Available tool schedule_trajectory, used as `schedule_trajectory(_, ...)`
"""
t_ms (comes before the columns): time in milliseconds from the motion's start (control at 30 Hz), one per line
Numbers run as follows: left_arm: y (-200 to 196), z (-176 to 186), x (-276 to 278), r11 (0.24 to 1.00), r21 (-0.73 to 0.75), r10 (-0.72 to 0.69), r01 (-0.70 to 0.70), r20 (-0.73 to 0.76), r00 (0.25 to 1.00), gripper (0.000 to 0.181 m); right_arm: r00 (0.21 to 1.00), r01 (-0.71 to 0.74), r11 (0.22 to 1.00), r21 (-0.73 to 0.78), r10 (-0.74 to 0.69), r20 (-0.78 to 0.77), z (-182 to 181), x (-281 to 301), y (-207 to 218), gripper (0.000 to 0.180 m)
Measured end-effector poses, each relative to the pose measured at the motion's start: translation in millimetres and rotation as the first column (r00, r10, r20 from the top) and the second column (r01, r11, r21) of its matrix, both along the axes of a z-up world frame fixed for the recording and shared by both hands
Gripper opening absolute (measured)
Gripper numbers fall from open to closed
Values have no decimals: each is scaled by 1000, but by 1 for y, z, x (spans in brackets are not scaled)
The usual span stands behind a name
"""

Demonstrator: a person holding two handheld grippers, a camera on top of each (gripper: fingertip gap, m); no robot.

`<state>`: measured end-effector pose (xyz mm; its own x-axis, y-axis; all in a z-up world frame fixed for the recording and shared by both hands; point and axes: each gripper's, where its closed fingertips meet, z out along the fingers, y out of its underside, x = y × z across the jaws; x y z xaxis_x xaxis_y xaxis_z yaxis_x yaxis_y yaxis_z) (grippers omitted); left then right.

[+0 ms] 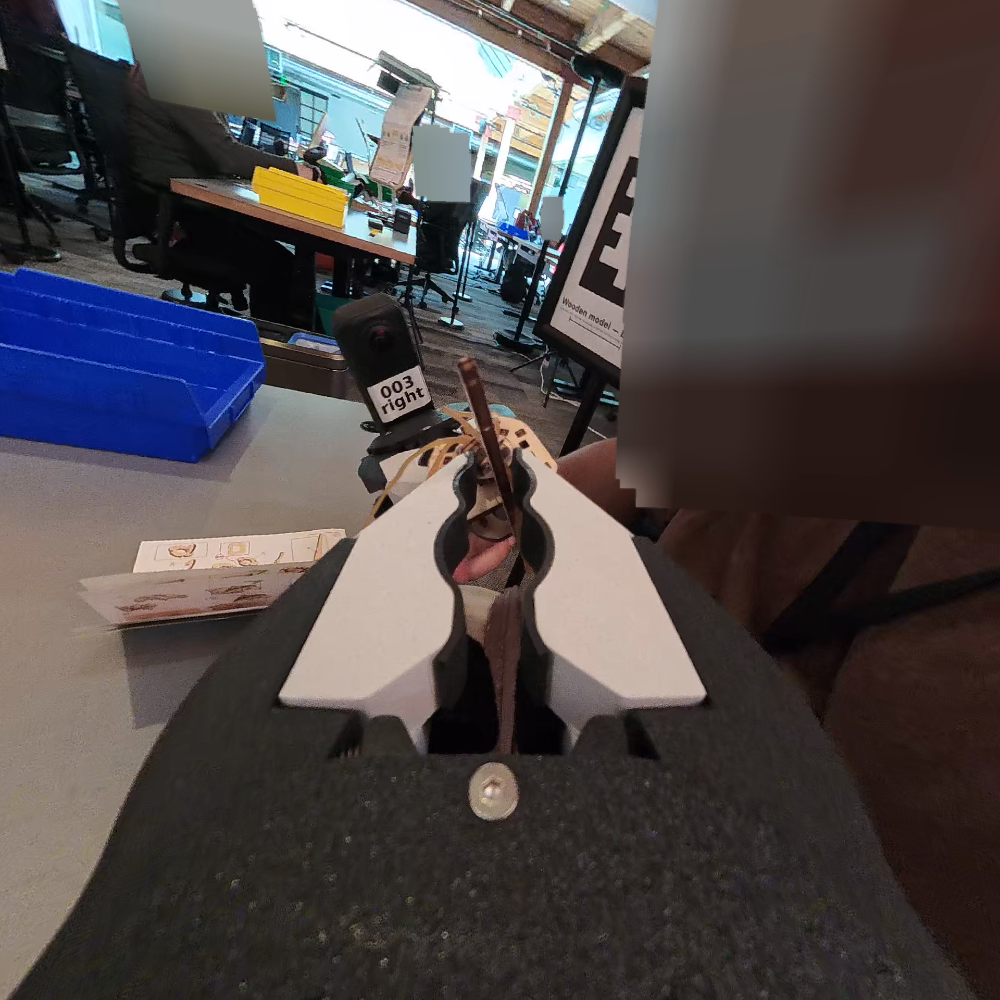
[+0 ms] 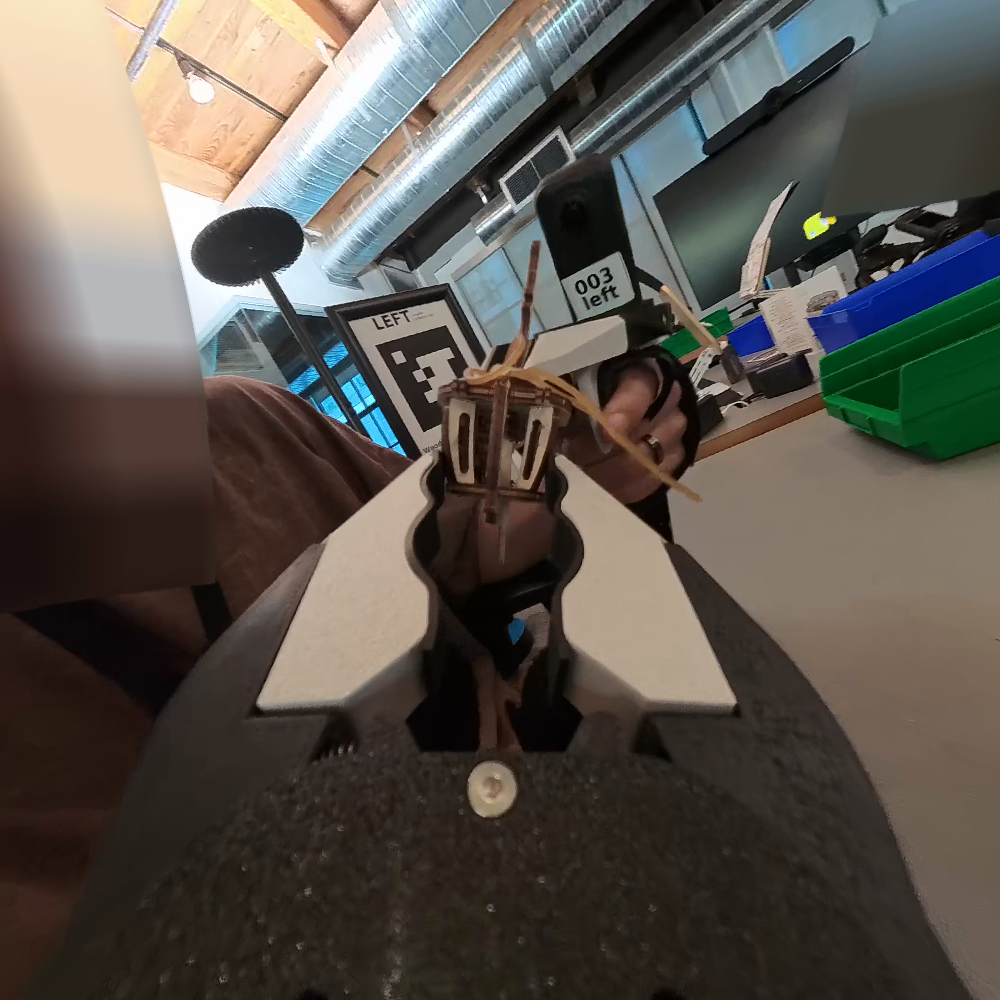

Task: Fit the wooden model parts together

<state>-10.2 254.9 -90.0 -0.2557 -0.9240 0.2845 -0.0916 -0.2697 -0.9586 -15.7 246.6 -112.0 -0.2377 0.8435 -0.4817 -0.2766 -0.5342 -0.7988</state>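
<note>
The left gripper [image 1: 495, 476] is held above the table edge with its two pale fingers [image 1: 400, 584] drawn nearly together at the tips, pinching a thin dark strip that stands up between them. The right gripper [image 2: 495, 471] points up and toward the left one, its fingers [image 2: 373, 600] closed against the sides of a small assembly at their tips. In the right wrist view a bare hand [image 2: 646, 416] with a ring grips the left gripper's handle, and a brown sleeve [image 2: 303, 449] lies behind.
</note>
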Motion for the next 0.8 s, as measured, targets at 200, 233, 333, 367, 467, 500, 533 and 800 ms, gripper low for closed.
schedule_trajectory(200, -8, 0, -3, 995, 62, -72, 72, -15, 997, 10, 995, -95, 995, -32, 95, -14, 0, -3, -10, 36)
schedule_trajectory(233, -10, 0, -3, 994, 69, -82, 83, -15, 997, 10, 994, -107, 994, -35, 107, -16, 0, -3, -11, 36)
schedule_trajectory(333, -10, -1, -4, 993, 76, -92, 93, -20, 996, 10, 994, -110, 993, -42, 110, -16, 0, -4, -11, 36)
schedule_trajectory(367, -10, -1, -5, 993, 76, -91, 92, -20, 996, 10, 995, -97, 994, -39, 97, -13, -1, -4, -9, 36)
schedule_trajectory(467, -6, -1, -4, 995, 72, -66, 68, -28, 997, 10, 998, -56, 998, -27, 56, -5, -2, -4, -5, 36)
schedule_trajectory(500, -5, -2, -4, 996, 70, -58, 60, -29, 998, 10, 999, -41, 999, -20, 41, 0, -2, -4, -4, 36)
schedule_trajectory(533, -4, -2, -4, 996, 64, -57, 59, -30, 998, 11, 1000, -29, 1000, -13, 29, 4, -2, -4, -3, 36)
schedule_trajectory(800, 2, -4, -3, 999, 14, -29, 29, -29, 999, 23, 997, 75, 997, 16, -75, 23, -4, 0, 10, 36)
